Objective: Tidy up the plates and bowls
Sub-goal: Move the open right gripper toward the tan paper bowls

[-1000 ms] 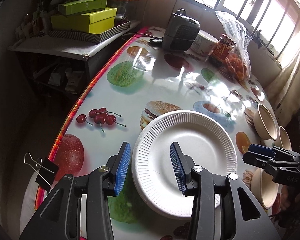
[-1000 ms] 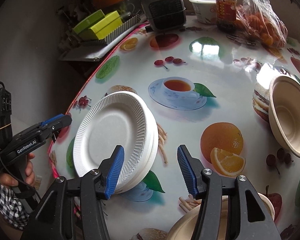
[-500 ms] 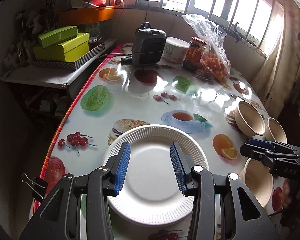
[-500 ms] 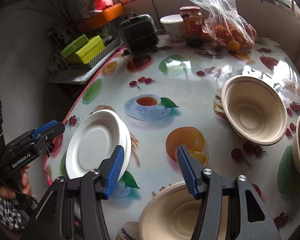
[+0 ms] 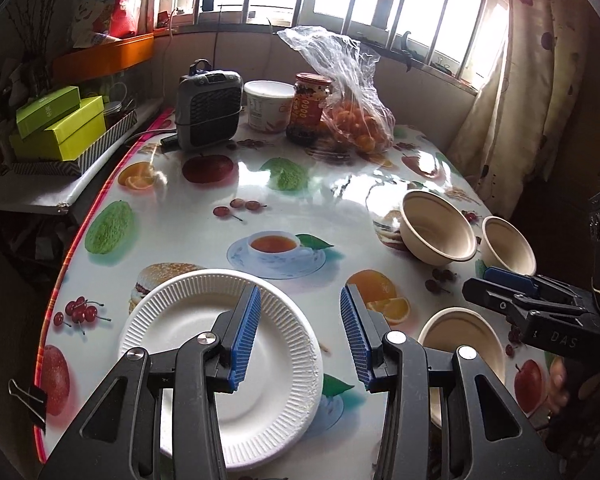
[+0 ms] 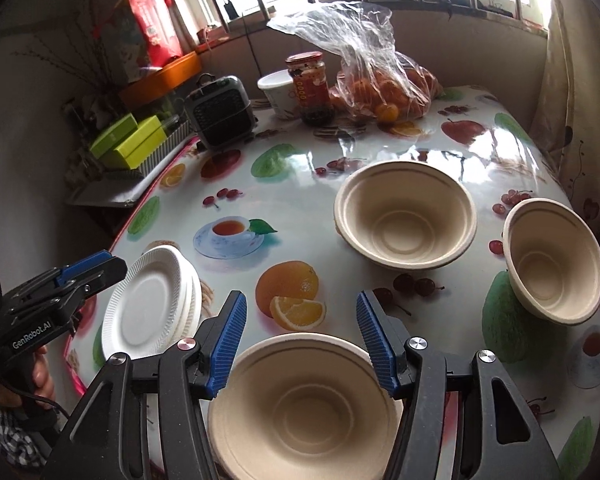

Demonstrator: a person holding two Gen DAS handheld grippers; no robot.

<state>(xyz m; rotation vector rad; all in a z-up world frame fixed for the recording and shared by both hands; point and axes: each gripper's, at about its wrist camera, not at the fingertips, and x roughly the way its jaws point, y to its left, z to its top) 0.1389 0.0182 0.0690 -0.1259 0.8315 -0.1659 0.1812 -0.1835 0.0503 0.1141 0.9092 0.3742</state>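
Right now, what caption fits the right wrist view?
Open right gripper above the nearest bowl, two more bowls beyond, stacked paper plates at left.

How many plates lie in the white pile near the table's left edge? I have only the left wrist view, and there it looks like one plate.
Observer: In the right wrist view the white plates are a stack of several; their rims show at the side. I cannot tell the exact number.
Operator: Is anything in the nearest bowl? It is half hidden here.
Observer: No. The nearest bowl is empty; its whole inside shows.
Operator: Do the two far bowls touch?
Observer: No. The large bowl and the small bowl stand apart, with tablecloth between them.
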